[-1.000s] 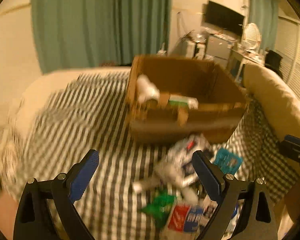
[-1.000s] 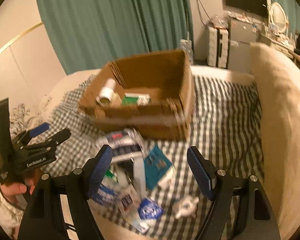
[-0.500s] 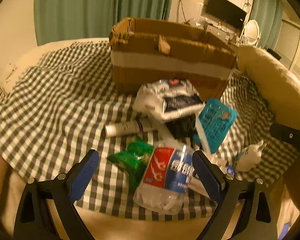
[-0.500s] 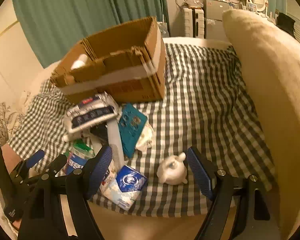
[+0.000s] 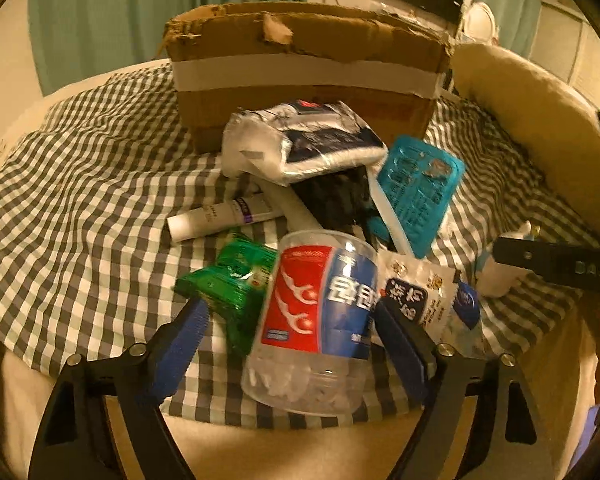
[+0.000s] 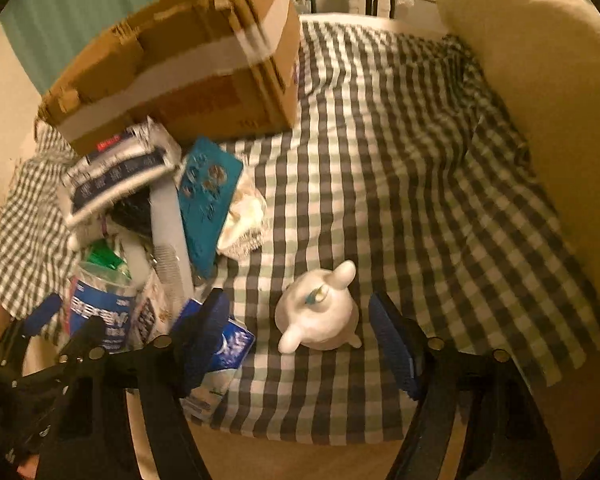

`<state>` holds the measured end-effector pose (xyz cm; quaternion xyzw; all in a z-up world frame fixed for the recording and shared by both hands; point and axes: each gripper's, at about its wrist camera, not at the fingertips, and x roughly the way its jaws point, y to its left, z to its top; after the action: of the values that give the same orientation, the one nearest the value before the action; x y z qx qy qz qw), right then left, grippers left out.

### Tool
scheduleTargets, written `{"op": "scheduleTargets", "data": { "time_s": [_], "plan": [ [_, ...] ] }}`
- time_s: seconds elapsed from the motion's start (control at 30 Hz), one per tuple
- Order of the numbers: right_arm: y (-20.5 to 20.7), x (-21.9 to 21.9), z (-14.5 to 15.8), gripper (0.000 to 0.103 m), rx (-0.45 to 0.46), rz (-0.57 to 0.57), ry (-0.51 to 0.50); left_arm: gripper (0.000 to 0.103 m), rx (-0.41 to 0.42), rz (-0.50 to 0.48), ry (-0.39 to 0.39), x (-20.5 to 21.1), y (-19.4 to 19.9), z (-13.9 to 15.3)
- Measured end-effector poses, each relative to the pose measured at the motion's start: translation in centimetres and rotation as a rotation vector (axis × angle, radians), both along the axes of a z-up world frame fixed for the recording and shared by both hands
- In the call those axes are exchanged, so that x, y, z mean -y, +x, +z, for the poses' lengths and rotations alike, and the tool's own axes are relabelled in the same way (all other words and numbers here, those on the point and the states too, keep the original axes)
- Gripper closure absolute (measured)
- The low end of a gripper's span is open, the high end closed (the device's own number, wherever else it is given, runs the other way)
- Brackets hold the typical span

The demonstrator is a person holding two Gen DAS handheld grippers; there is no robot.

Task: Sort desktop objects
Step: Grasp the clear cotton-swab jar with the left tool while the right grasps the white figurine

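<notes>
Both grippers are now lower and closer to the pile than half a second ago. Left gripper (image 5: 288, 324) is wide open, its fingers on either side of the plastic bottle (image 5: 320, 320) and holding nothing. Right gripper (image 6: 300, 332) is also wide open around the white figurine (image 6: 320, 316), not touching it. Behind the pile, the cardboard box (image 5: 304, 76) stands on the checked cloth (image 6: 400, 160).
</notes>
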<state>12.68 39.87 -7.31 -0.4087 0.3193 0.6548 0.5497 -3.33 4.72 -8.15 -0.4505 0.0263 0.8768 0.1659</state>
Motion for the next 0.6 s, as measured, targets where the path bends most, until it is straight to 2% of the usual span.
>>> {"op": "scheduleTargets", "data": {
  "time_s": [0.03,0.1,0.13,0.23,0.3,0.6],
  "plan": [
    [0.0,-0.1,-0.3,0.035,0.001,0.000,-0.009,0.025,0.004,-0.011,0.000,-0.2,0.1,-0.1],
    [0.1,-0.4,-0.9,0.041,-0.006,0.000,-0.037,0.037,0.020,-0.038,-0.001,-0.6,0.2,-0.4],
    [0.0,-0.5,-1.2,0.041,-0.010,0.000,-0.049,0.038,0.025,-0.052,-0.006,-0.8,0.3,-0.5],
    [-0.1,-0.5,-1.5,0.044,0.015,0.002,-0.054,0.038,0.013,-0.068,-0.022,-1.0,0.4,-0.5],
    [0.1,-0.4,-1.4,0.059,0.025,-0.002,-0.051,0.038,0.021,-0.071,-0.017,-1.0,0.2,-0.5],
    [0.1,0.2,-0.4,0.060,-0.021,0.010,-0.043,0.039,0.029,-0.049,0.000,-0.2,0.1,0.0]
  ]
}}
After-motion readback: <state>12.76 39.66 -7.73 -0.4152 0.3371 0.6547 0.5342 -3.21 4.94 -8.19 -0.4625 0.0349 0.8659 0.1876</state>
